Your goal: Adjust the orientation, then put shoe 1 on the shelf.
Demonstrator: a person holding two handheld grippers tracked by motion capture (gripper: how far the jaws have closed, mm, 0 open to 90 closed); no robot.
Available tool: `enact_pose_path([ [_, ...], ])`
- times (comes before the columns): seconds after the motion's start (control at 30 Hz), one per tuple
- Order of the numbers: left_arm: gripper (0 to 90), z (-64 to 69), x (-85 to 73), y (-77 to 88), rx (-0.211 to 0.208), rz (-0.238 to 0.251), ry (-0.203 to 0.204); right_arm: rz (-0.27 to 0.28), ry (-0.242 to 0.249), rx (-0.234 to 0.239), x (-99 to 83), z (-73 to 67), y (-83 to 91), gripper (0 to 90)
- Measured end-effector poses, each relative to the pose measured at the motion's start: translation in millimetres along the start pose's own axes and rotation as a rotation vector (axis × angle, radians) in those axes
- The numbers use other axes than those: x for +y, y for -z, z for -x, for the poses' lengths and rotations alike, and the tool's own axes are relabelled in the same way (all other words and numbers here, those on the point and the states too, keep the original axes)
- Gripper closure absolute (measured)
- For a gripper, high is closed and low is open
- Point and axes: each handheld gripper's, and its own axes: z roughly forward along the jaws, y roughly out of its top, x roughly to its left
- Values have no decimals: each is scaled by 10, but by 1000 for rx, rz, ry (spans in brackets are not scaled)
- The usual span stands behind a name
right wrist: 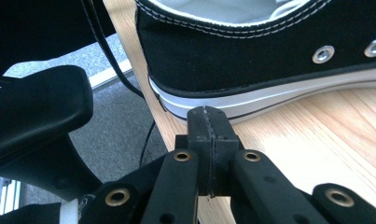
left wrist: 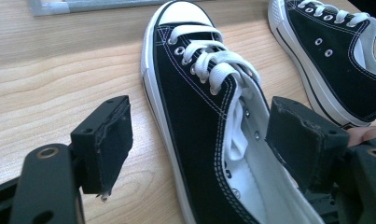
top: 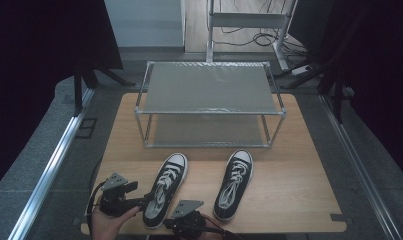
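Left sneaker straddled by an open claw, near edge of table

Left sneaker [top: 164, 190]: black canvas with white laces and a white toe cap. Lies flat on the wooden table [top: 299, 190] at about 7 o'clock from the table's middle in the high view. Points its toe toward 1 o'clock and rests its heel close to the near edge. Sits apart from the right sneaker [top: 233, 185], which lies at about 5 o'clock with its toe toward 12.

Left claw [left wrist: 199, 144]: reaches in from 8 o'clock and stands open. Straddles the outer side wall of the left sneaker near the heel. In the left gripper view, keeps one pad outside the sneaker with bare table between pad and sole. Holds the other pad over the white lining of the opening. Presses on nothing and grips nothing.

Right claw [right wrist: 208, 126]: fully closed, pads flat together with nothing between them. Sits low at 6 o'clock between the two heels. In the right gripper view, points at the white sole by the left sneaker's heel, just beside it. Cannot tell whether tip and sole touch.

Two-tier metal rack [top: 209, 90]: stands at 12 o'clock, well apart from both sneakers.
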Motion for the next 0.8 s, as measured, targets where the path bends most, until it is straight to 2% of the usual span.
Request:
enact_pose_path([
  [0.3,226,8,11,2,2,-5,-4,21,-3,26,51,-13,-115,900],
  [0.43,219,41,34,1,0,-12,5,28,-4,22,37,1,-61,878],
  [0.53,219,66,58,-14,-6,-18,13,63,-1,-4,-2,28,121,861],
  [0.7,208,131,119,-37,5,-44,8,128,0,-65,-96,92,572,826],
  [0.73,207,143,134,-41,4,-52,8,139,1,-69,-113,104,662,809],
  [0.8,194,156,162,-71,-9,-72,12,156,8,-108,-149,124,836,775],
])
